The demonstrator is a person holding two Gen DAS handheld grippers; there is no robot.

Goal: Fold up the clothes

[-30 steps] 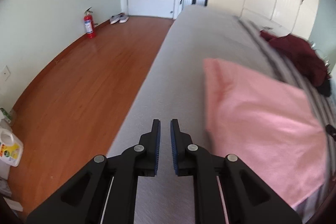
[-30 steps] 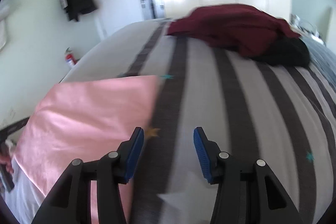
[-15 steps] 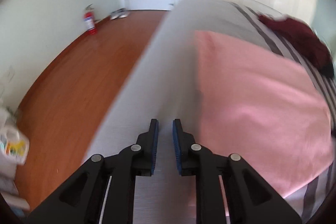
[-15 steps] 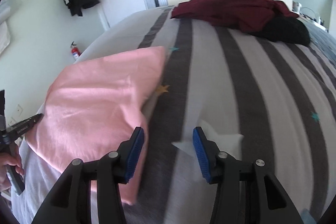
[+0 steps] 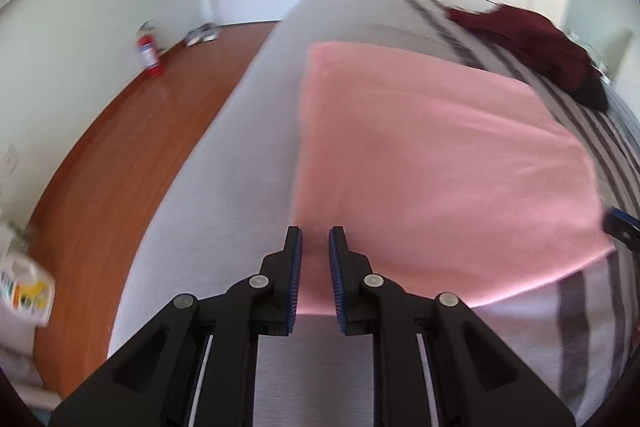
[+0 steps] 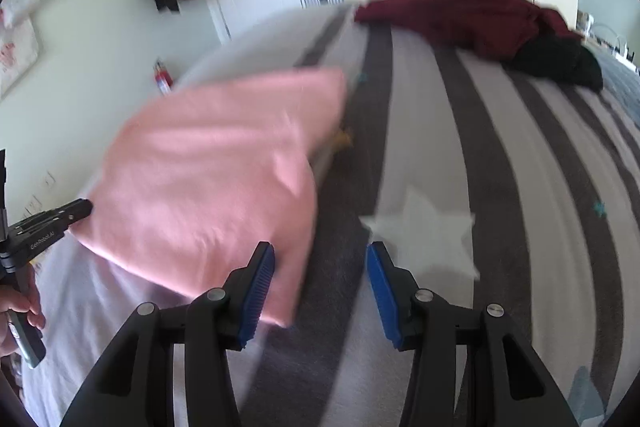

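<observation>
A folded pink cloth [image 5: 432, 155] lies flat on the striped bed [image 5: 260, 131]. My left gripper [image 5: 315, 237] hovers over the cloth's near left corner. Its jaws stand a narrow gap apart, and pink shows through the gap; the pads do not visibly press on it. In the right wrist view the same pink cloth [image 6: 216, 171] sits to the left. My right gripper [image 6: 320, 259] is open at the cloth's near right corner, which reaches in beside the left pad [image 6: 260, 287]. The left gripper [image 6: 52, 223], held by a hand [image 6: 18, 307], shows at that view's left edge.
A maroon garment [image 6: 460, 15] and a black one [image 6: 560, 63] lie heaped further up the bed. Wooden floor [image 5: 120, 155] runs along the bed's left side, with a fire extinguisher [image 5: 149, 47], shoes [image 5: 202, 34] and a detergent bottle [image 5: 24, 291]. Wardrobe doors stand behind.
Both grippers have closed in on the pink cloth. The left one slid right from bare sheet to the near left corner. The right one shifted left to the near right corner.
</observation>
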